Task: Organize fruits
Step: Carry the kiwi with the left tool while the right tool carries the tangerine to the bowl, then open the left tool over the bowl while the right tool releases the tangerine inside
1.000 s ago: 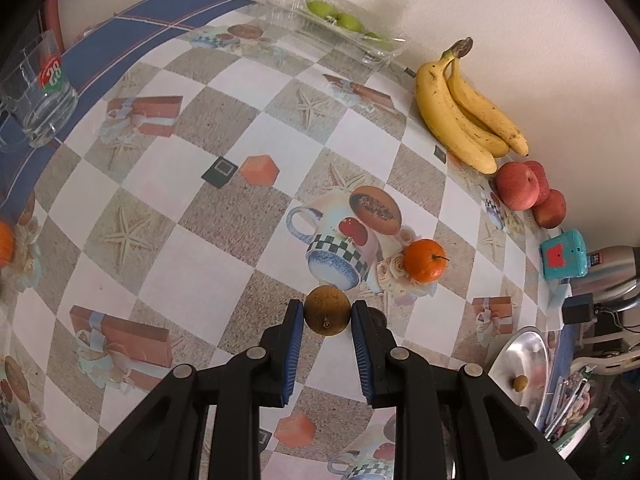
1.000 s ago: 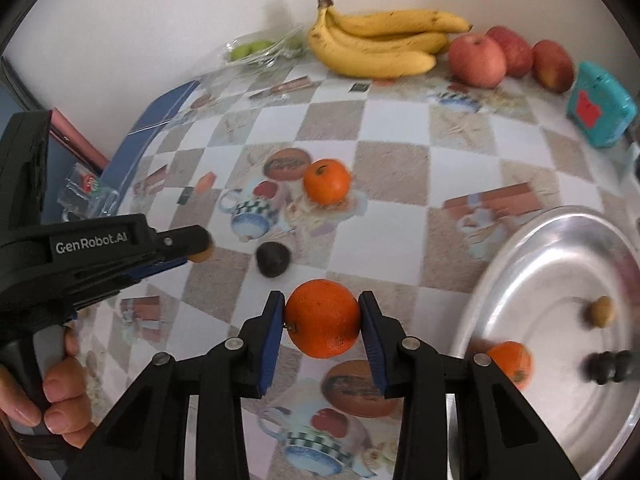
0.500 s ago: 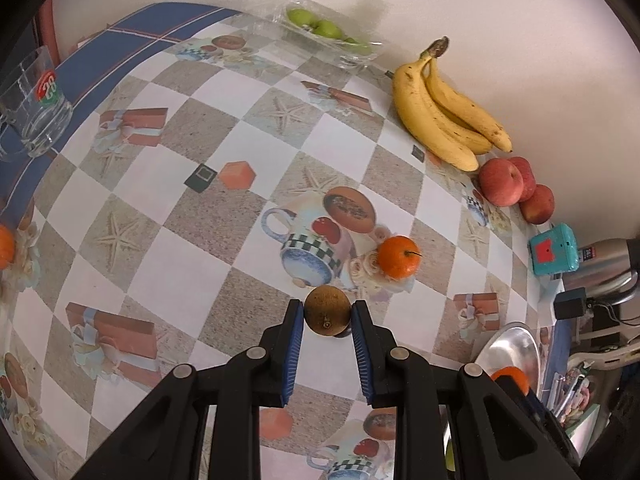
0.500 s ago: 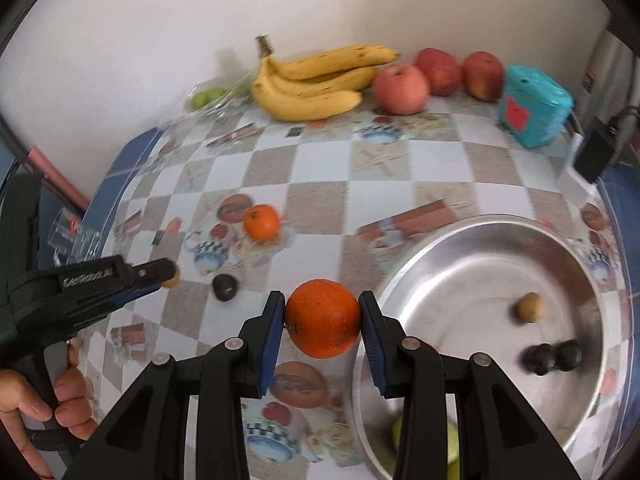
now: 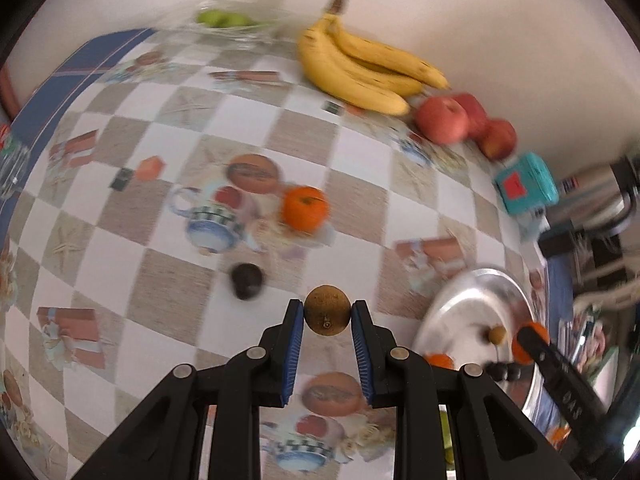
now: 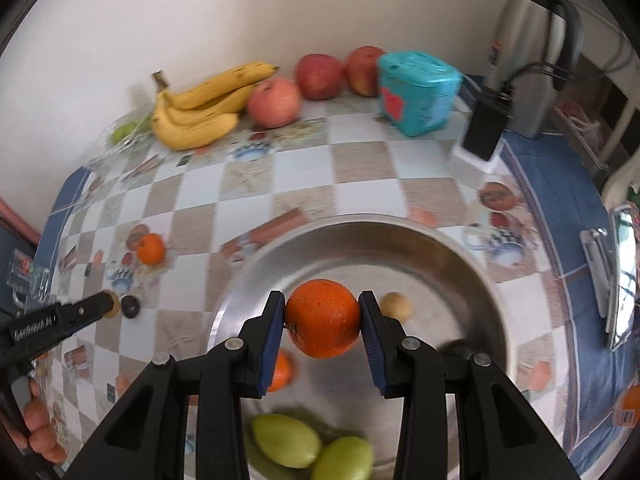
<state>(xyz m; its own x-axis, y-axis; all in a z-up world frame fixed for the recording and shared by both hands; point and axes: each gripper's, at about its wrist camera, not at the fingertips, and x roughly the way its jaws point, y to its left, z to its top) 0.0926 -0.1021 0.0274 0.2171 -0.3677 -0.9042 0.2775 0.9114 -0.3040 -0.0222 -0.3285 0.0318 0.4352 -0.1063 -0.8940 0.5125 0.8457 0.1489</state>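
Note:
My left gripper is shut on a small brown round fruit, held above the checkered tablecloth just left of the steel bowl. My right gripper is shut on an orange and hangs over the steel bowl. Inside the bowl lie a small tan fruit, another orange, two green fruits and a dark fruit, partly hidden. A loose orange and a dark round fruit rest on the cloth.
Bananas, red apples and a clear tray of green fruits line the wall. A teal box, a kettle and a black charger stand behind the bowl. A glass sits far left.
Both grippers have swung right with their fruit. The right gripper's orange now hangs over the bowl; the left gripper has left the dark fruit behind and come near the bowl's rim.

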